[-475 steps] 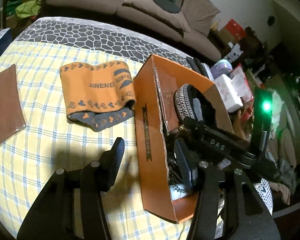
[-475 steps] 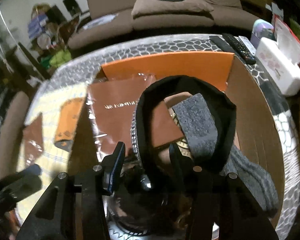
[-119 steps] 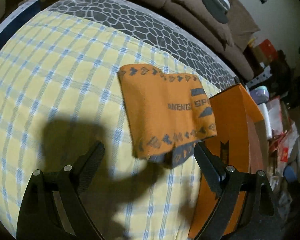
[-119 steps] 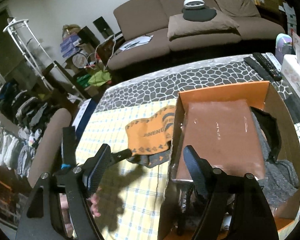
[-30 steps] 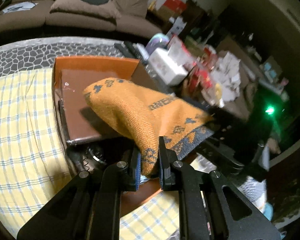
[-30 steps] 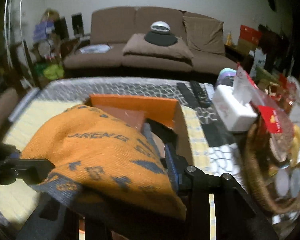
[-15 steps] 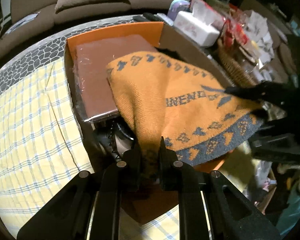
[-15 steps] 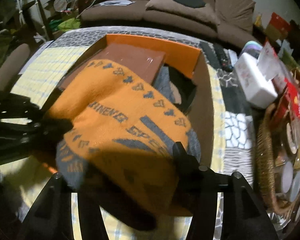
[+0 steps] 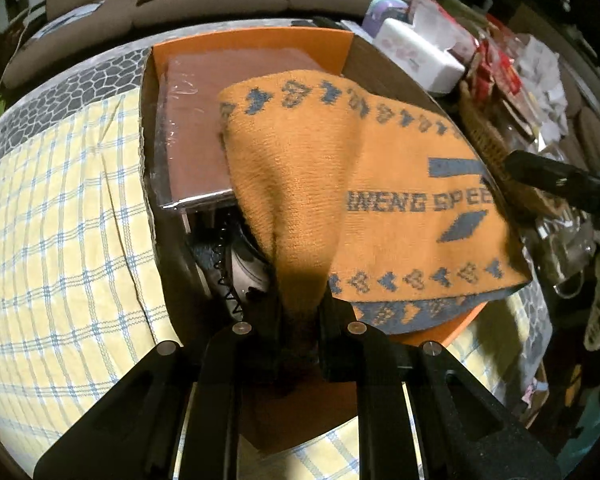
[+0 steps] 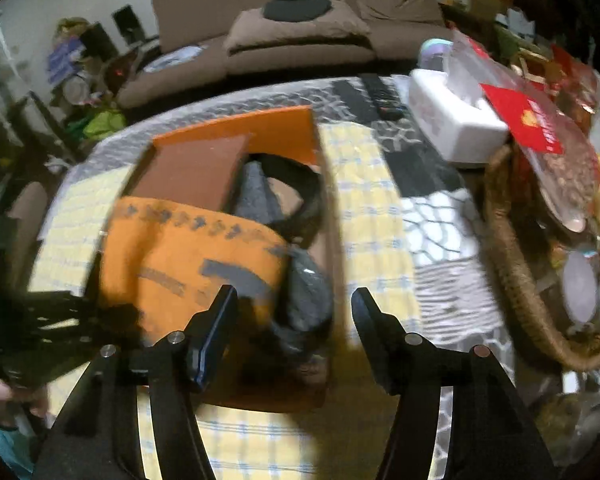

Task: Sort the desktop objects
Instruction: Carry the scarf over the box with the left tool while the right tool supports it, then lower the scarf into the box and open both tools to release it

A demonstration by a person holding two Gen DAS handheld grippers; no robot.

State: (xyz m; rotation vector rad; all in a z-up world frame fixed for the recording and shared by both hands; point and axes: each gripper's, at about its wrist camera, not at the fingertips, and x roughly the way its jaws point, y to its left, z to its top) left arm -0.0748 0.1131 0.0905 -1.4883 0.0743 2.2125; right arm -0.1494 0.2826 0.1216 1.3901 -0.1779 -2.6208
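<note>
Between the clenched jaws of the left gripper (image 9: 300,312) hangs an orange knitted cloth (image 9: 364,184), pinched at 1 bunched corner. Its weave is thick and soft, trimmed with rows of small grey-blue arrow shapes along 2 edges, a grey band at the hem and grey lettering across the middle beside a diamond mark. From the pinch it fans out ahead of the jaws and to their right, draped over the open orange box (image 9: 256,40). Beyond the jaws, under the cloth's far edge, a brown plastic-wrapped flat pack (image 9: 204,120) lies in the box; dark items show just ahead of the left finger.

The right gripper (image 10: 294,308) has let go: its jaws are opening, with nothing pressed between them. The cloth sits ahead and left of its left finger, apart from the right finger, with a dark grey sock (image 10: 308,292) ahead between the 2 fingers. Yellow checked tablecloth (image 10: 368,216) spreads to the right.
</note>
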